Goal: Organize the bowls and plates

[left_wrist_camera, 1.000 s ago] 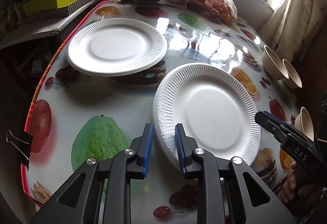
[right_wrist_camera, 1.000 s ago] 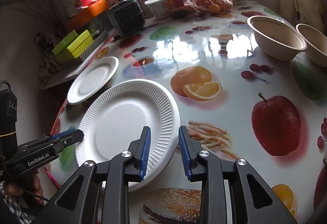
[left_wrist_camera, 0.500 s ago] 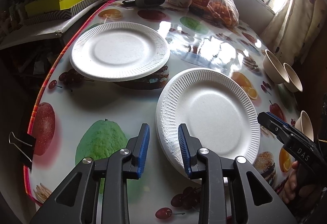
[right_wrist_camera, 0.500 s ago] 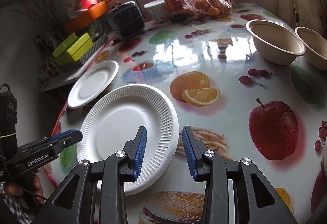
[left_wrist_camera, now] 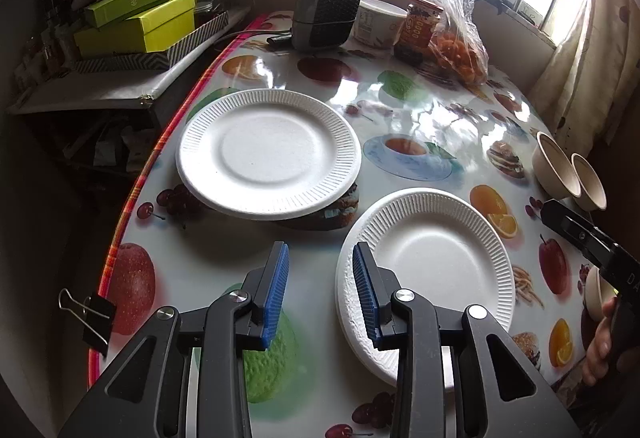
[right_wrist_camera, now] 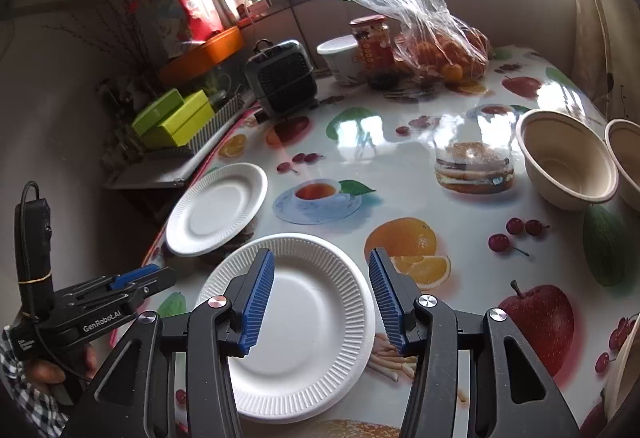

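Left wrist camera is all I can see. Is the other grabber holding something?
Observer: No. The right gripper has its fingers wide apart and grips nothing. The near plate lies below them.
Operator: Is there food in the bowls?
Observer: Not in the nearer bowl. The right wrist camera looks into it, and it is bare inside.

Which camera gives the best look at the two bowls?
The right wrist view: the bowls sit large, one showing its whole inside. The left wrist view shows them small at the table's far right edge.
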